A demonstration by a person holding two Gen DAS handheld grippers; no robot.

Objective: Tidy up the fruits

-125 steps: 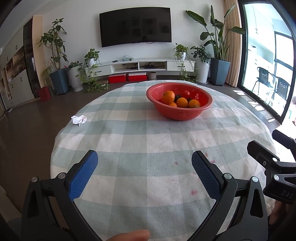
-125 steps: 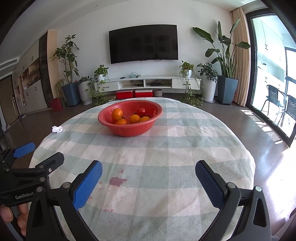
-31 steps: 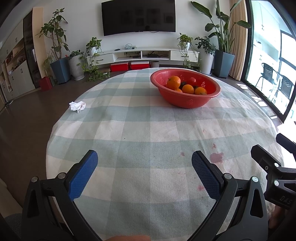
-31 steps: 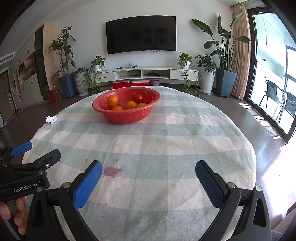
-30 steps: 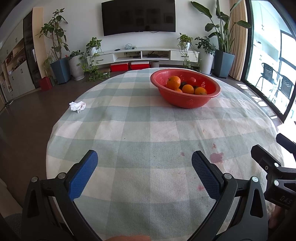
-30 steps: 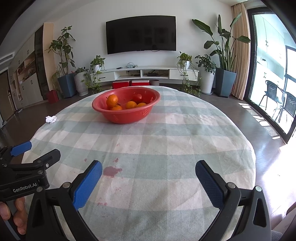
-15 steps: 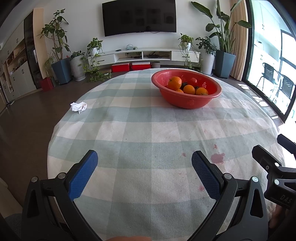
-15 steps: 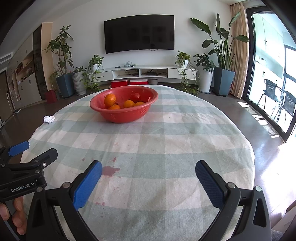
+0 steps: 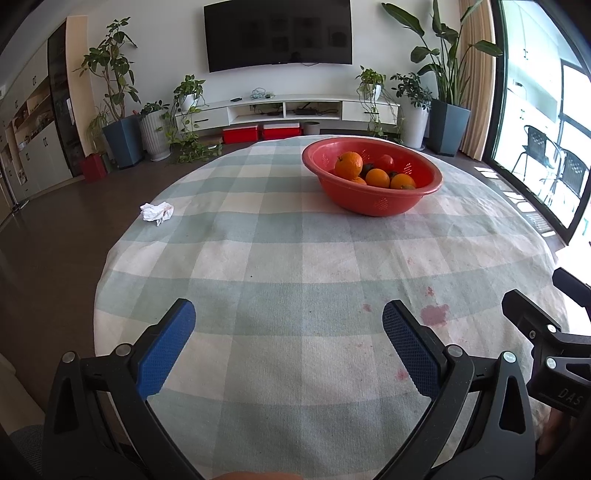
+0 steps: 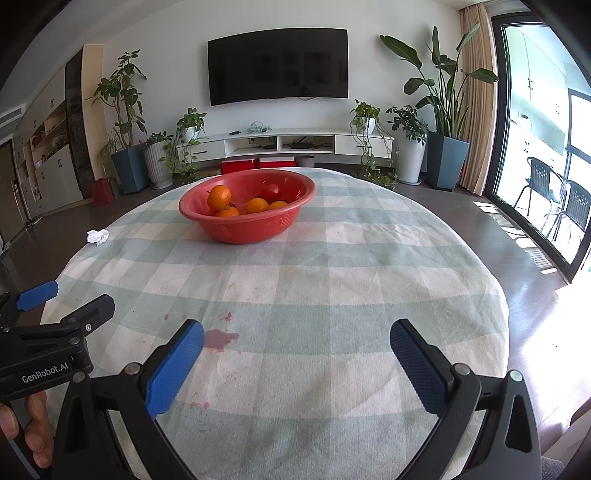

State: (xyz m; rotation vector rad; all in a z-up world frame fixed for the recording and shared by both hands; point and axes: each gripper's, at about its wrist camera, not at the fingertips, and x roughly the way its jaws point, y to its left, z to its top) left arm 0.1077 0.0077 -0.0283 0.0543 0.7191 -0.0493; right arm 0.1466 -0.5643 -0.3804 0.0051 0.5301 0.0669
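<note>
A round table (image 9: 258, 258) under a checked cloth is seen. The red bowl (image 9: 373, 201) of oranges (image 9: 349, 164) is set at its far side, at one o'clock. The left gripper (image 9: 288, 325) and right gripper (image 10: 295, 343) are held wide open, empty.

Fruits (image 9: 373, 171) in the bowl (image 9: 373, 201) on the surface (image 9: 295, 258), crumpled tissue (image 9: 157, 212) left of the bowl, television (image 9: 277, 33) behind the bowl

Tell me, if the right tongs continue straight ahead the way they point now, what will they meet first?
Probably nothing soon. The open right tongs point over bare checked tablecloth. The red bowl of fruit sits left of that line, so they would likely pass beside it, though depth is hard to judge.
</note>
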